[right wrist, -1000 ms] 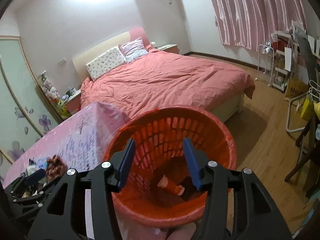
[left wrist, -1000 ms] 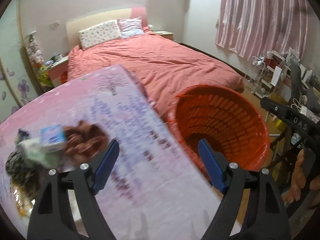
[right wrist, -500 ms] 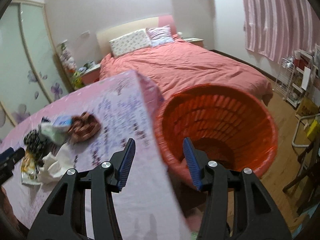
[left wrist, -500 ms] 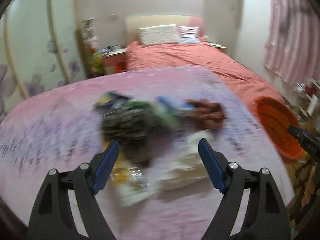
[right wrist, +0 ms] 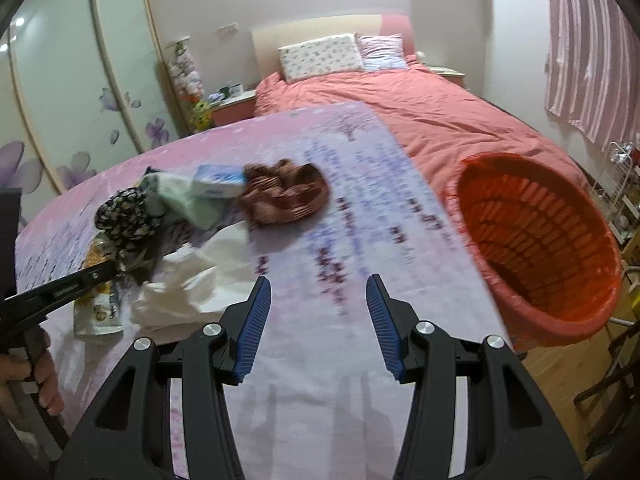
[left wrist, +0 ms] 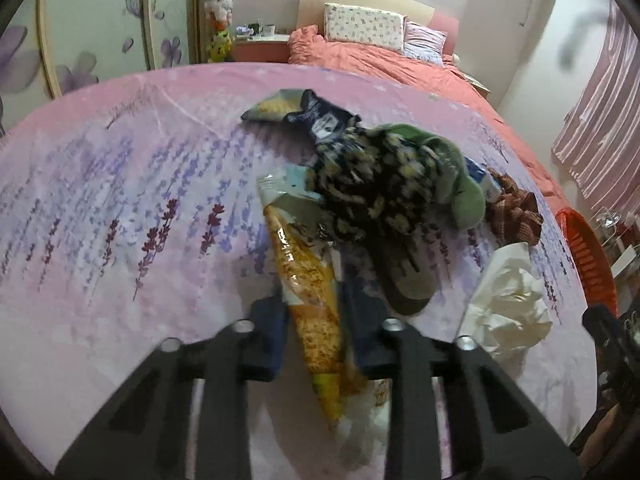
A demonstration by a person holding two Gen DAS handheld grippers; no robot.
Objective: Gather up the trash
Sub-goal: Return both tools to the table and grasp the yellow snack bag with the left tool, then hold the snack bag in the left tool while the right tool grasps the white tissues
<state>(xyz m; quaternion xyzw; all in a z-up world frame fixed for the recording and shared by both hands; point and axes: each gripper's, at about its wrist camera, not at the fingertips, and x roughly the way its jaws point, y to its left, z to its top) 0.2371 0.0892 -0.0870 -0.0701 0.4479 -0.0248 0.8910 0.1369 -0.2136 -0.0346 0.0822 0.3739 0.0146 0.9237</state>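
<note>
Left gripper [left wrist: 316,332]: low over the table [left wrist: 120,208], jaws narrowed on either side of the yellow snack bag [left wrist: 308,292]; whether they pinch it is unclear through the blur.
Right gripper [right wrist: 316,322]: jaws wide apart, holding nothing, above bare tablecloth.
Trash pile: snack bag, crumpled white tissue [left wrist: 508,300], dark floral cloth [left wrist: 376,188] and brown knit piece [right wrist: 284,196] clustered on the table.
Orange basket [right wrist: 536,248]: just beside the table's right edge.

Left tongs [left wrist: 314,334] blurred; snack packet's [left wrist: 308,280] lower end hidden.
</note>
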